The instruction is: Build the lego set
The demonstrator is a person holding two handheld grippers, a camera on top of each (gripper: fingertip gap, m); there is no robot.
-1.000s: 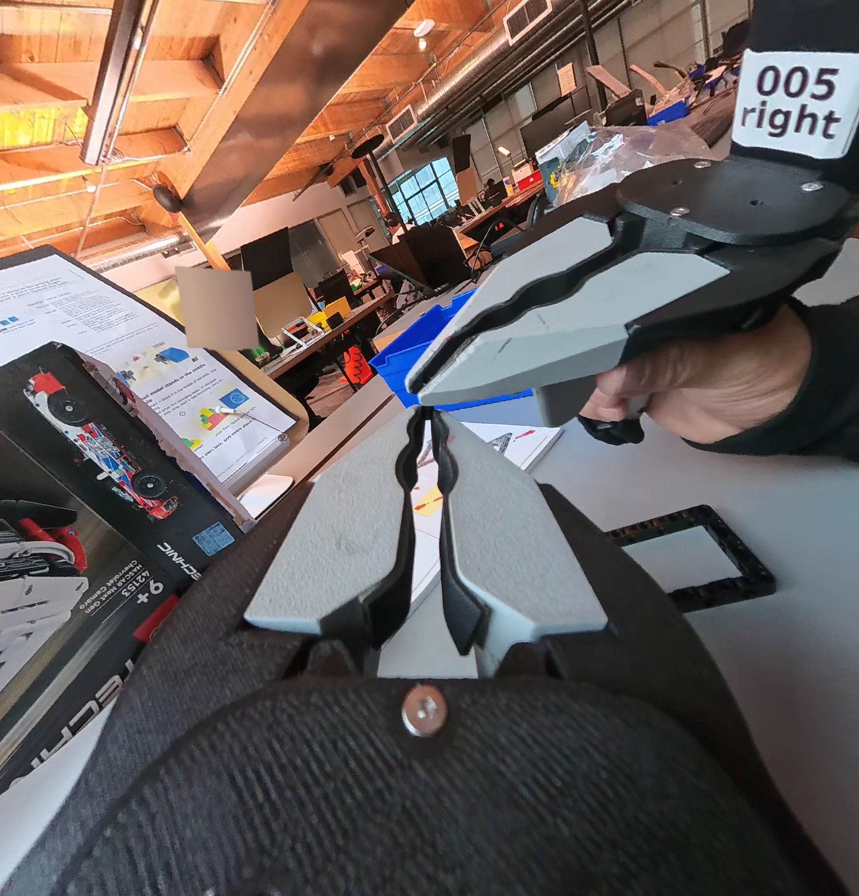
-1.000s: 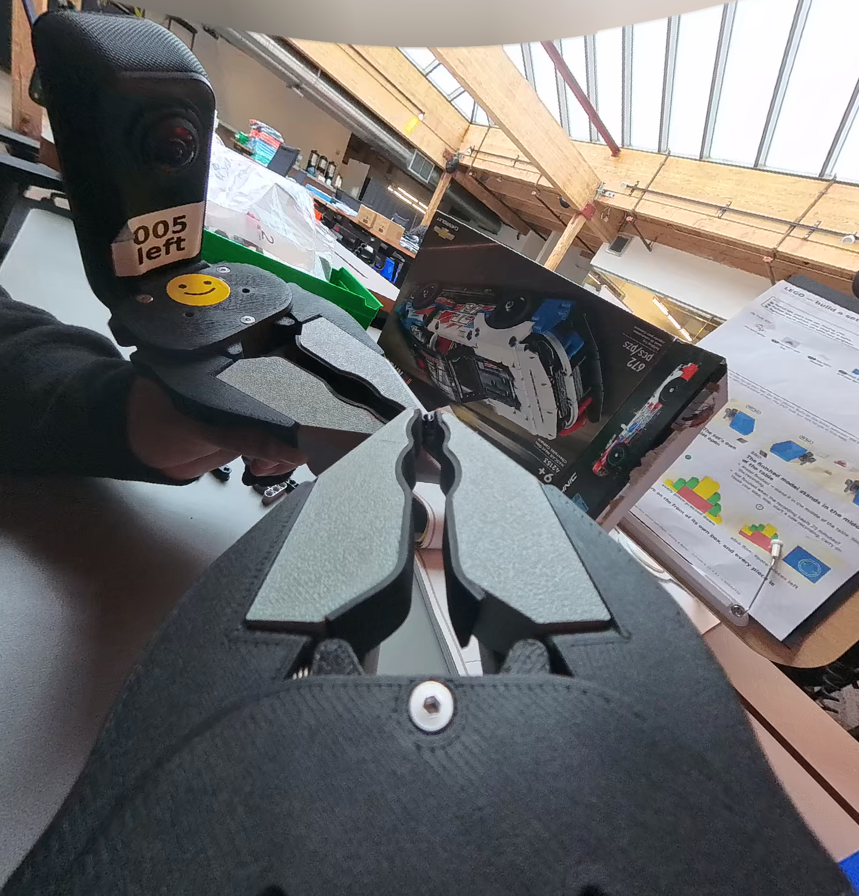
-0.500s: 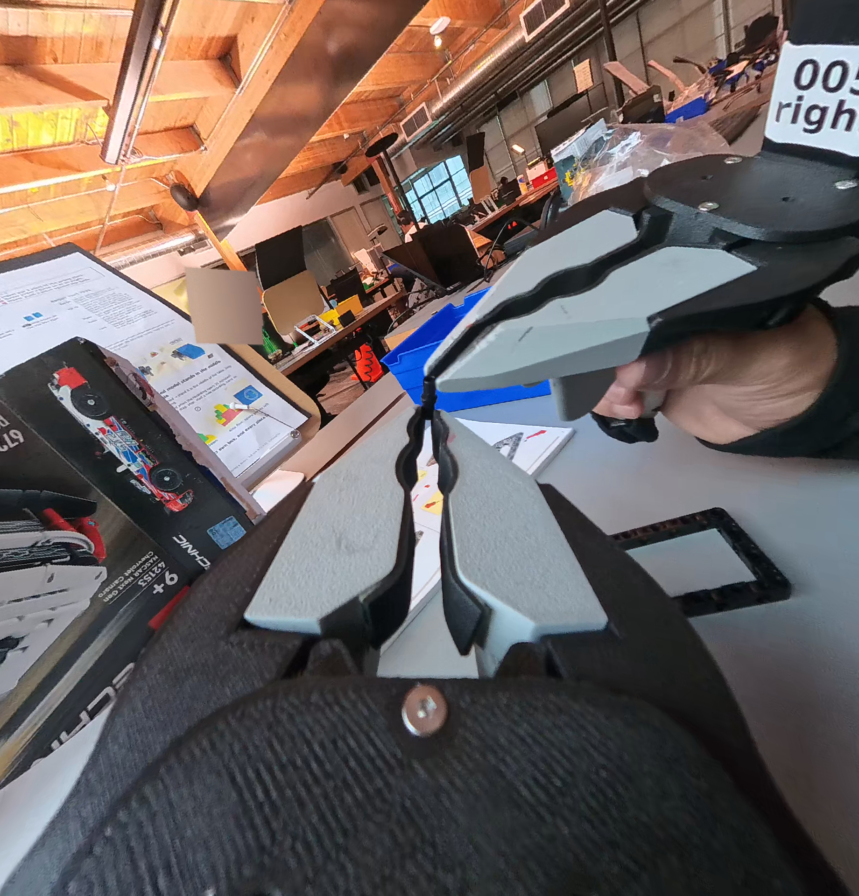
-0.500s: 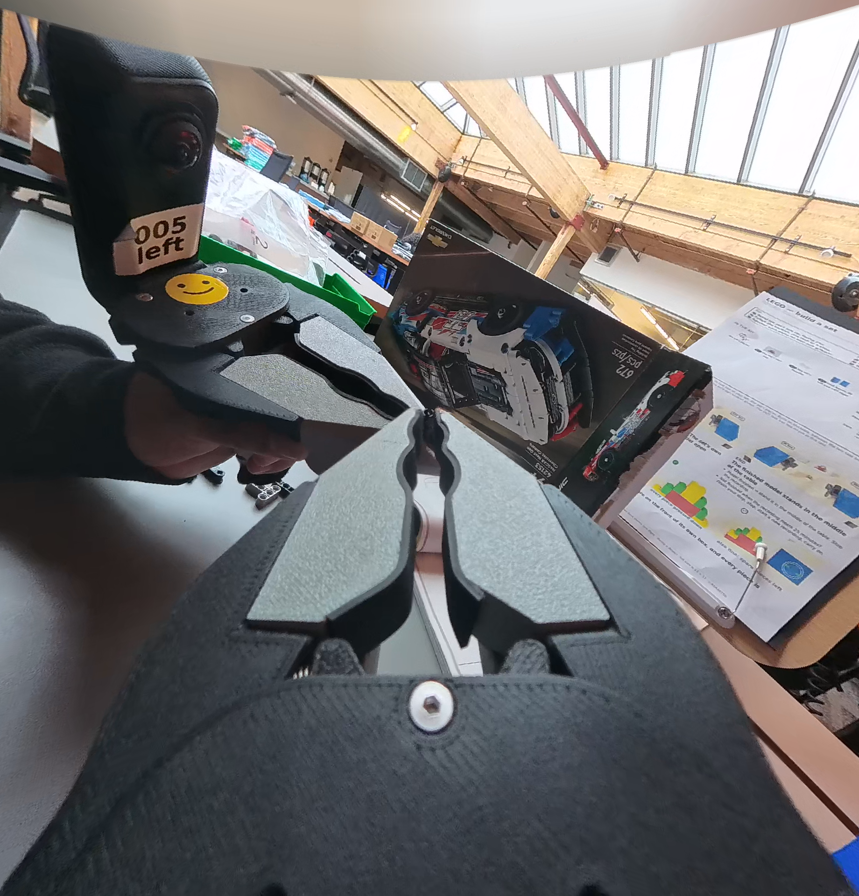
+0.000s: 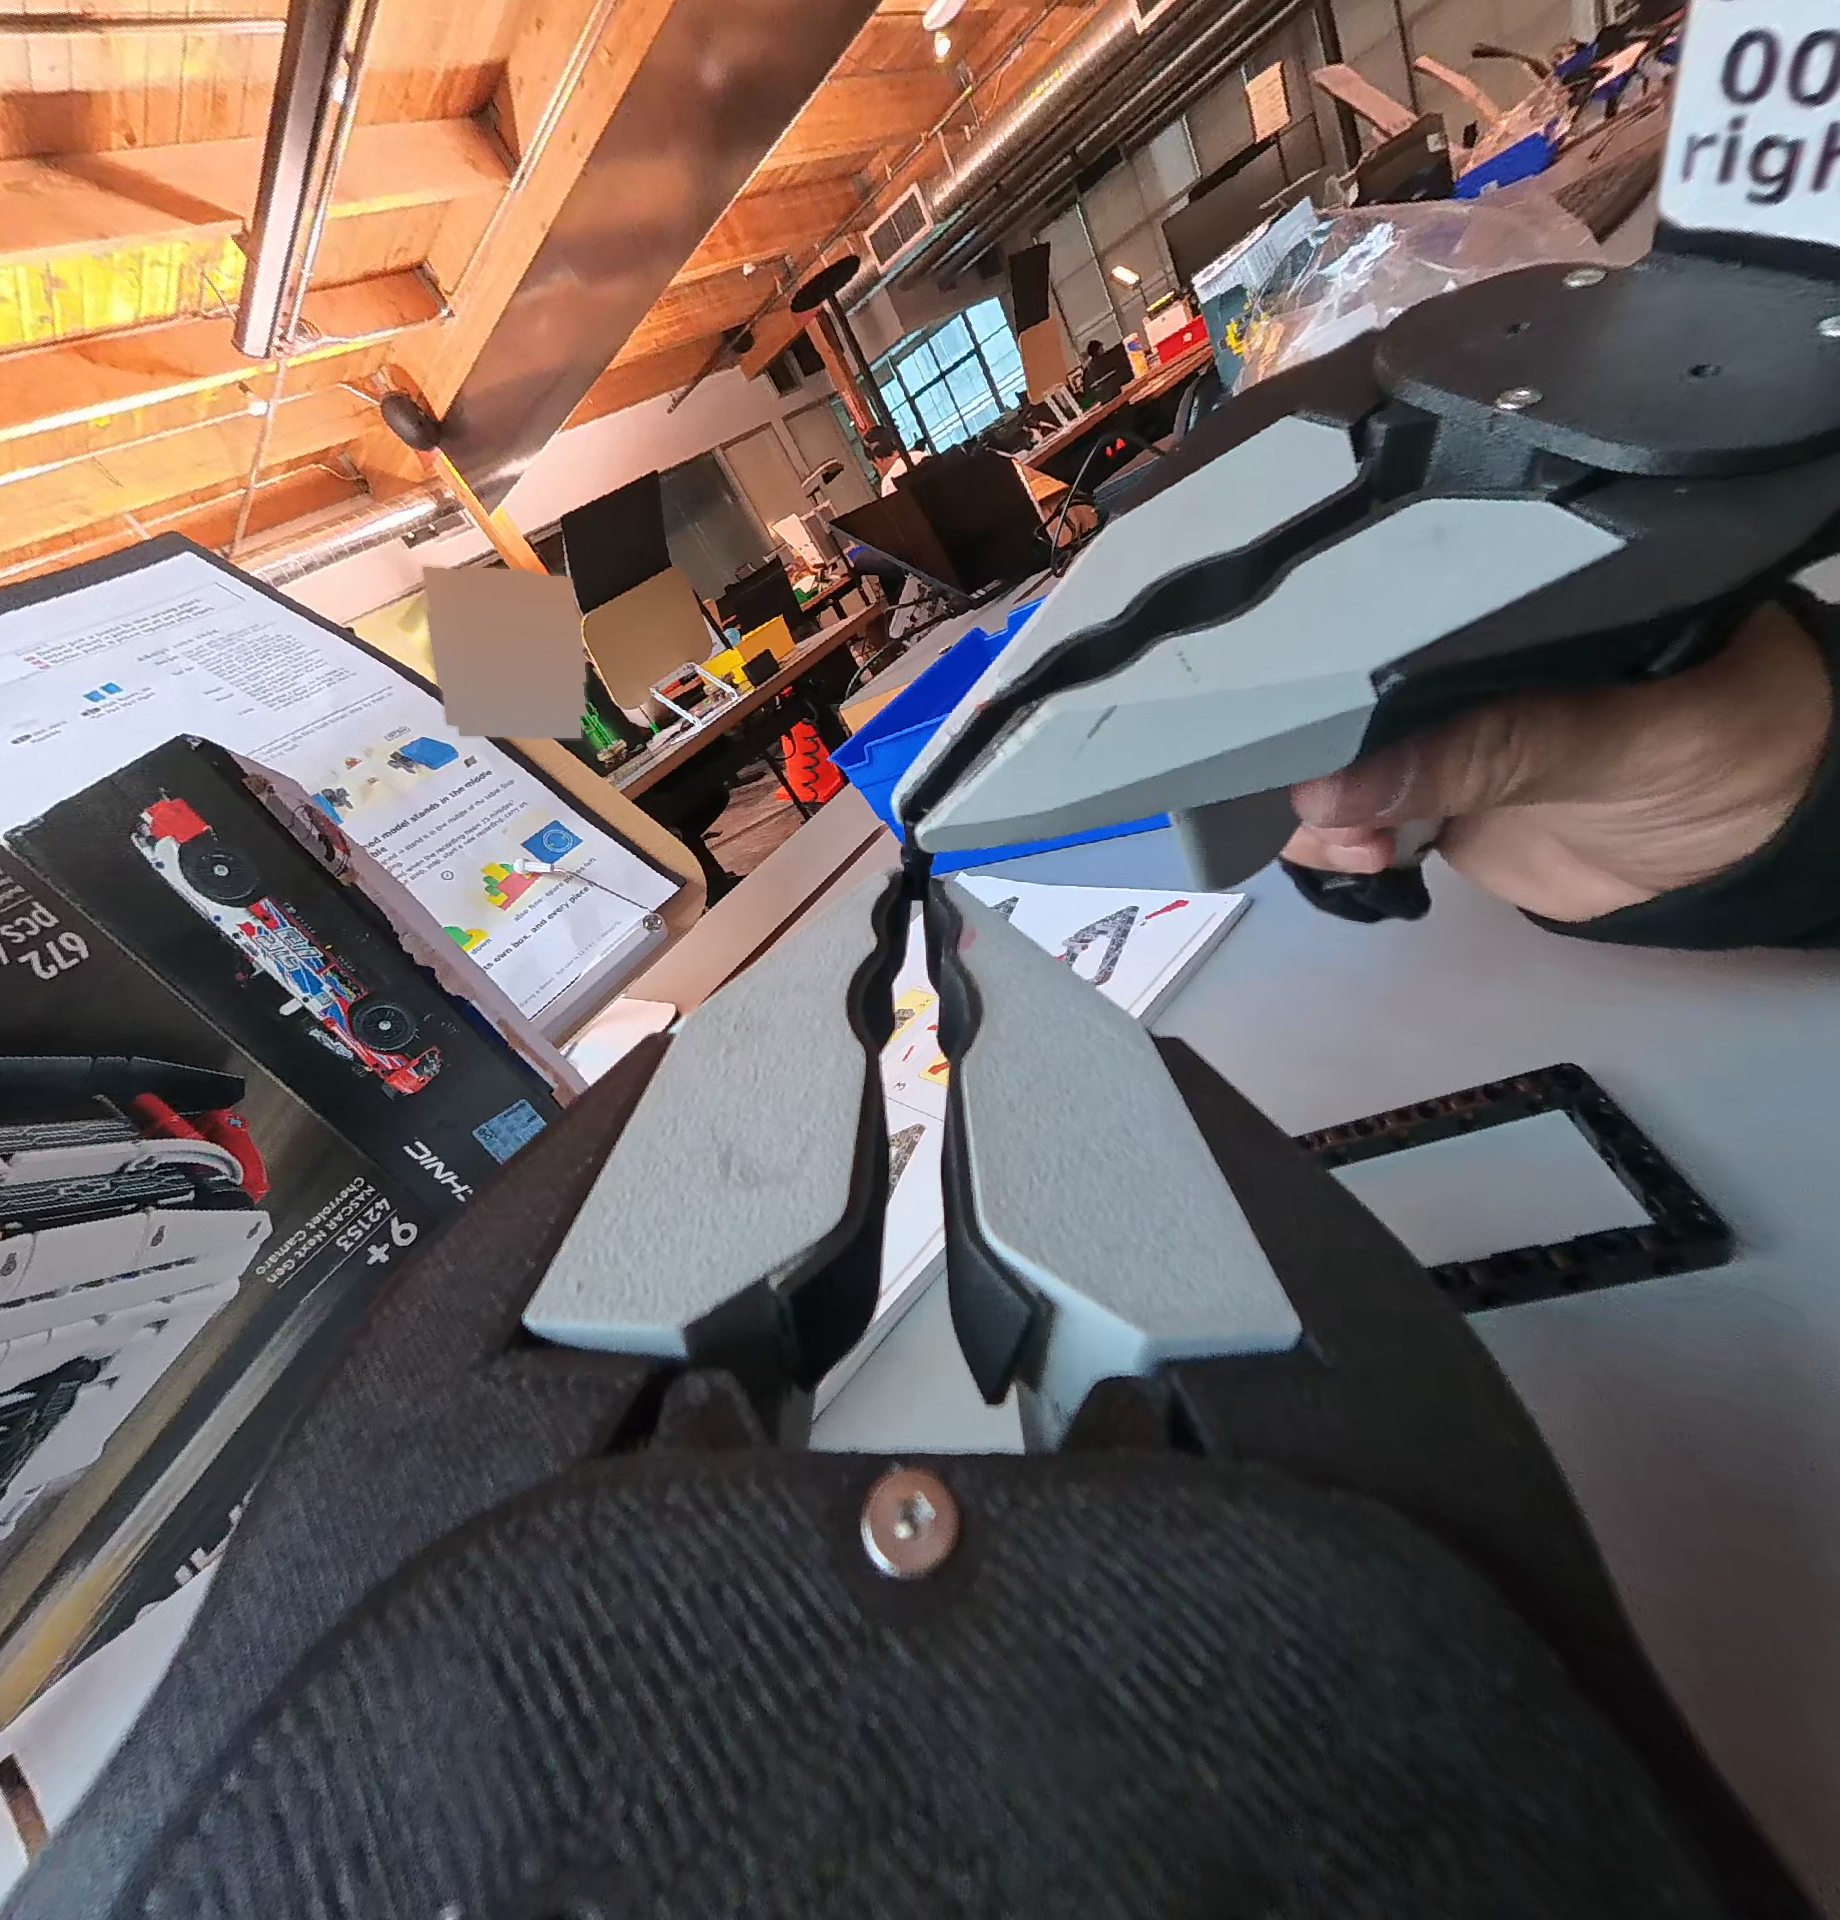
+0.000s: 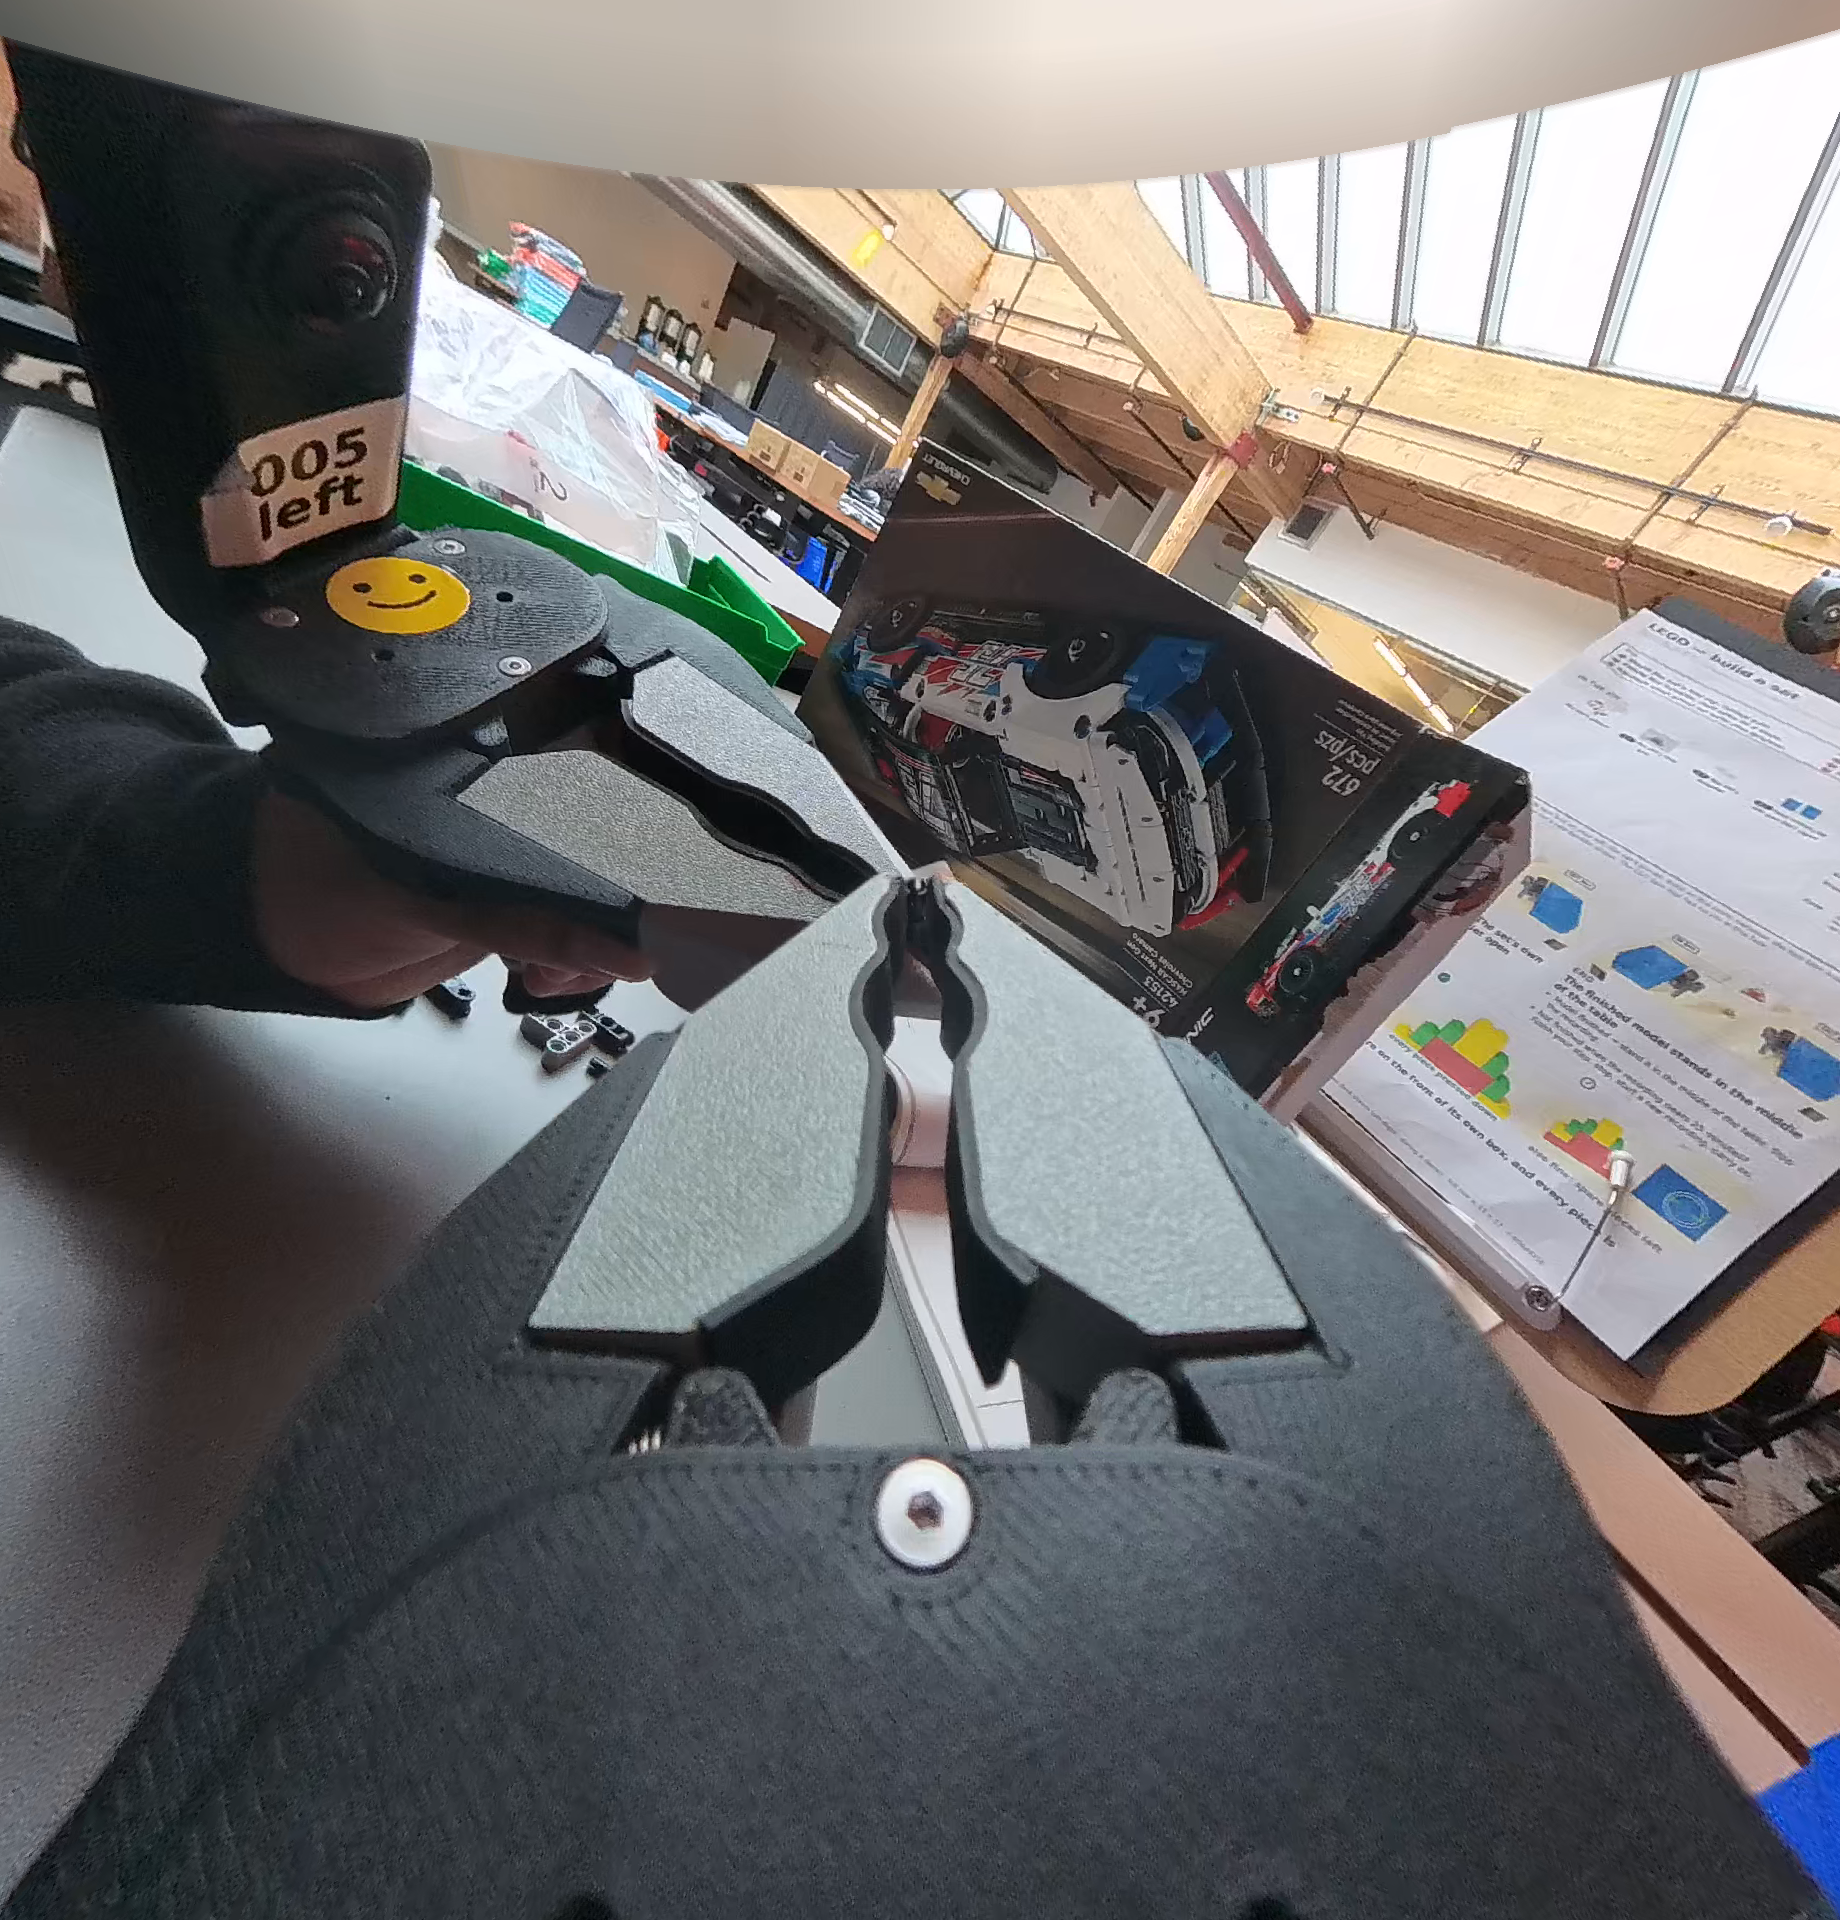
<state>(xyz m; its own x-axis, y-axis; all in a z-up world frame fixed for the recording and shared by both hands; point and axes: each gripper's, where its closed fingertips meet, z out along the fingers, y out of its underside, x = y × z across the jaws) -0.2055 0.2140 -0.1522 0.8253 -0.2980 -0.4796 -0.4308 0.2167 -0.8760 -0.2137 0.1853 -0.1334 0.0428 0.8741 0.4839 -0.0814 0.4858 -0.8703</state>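
Observation:
My left gripper [image 5: 914, 891] is shut, and a thin black Lego part [image 5: 910, 860] sticks out of its tips. My right gripper [image 6: 918, 896] is shut too, with a small dark part [image 6: 922, 914] pinched at its tips. The two grippers meet tip to tip above the table. The right gripper [image 5: 921, 821] comes in from the upper right in the left wrist view. The left gripper [image 6: 843, 883] comes in from the left in the right wrist view. A black rectangular Lego frame [image 5: 1664, 1247] lies flat on the table, right of my left gripper.
An open instruction booklet [image 5: 1134, 935] lies under the tips. The black Lego box [image 5: 220, 1039] [image 6: 1155, 790] stands beside an instruction sheet on a board [image 6: 1674, 987]. Loose small black parts [image 6: 573, 1029] lie under the left hand. A blue bin [image 5: 895, 748] and a green bin [image 6: 729, 613] stand farther back. The tips of both grippers are at nearly the same place.
Both grippers stay shut and tip to tip. The pair has turned slightly, so the right gripper's body sits a little farther right in the left wrist view.

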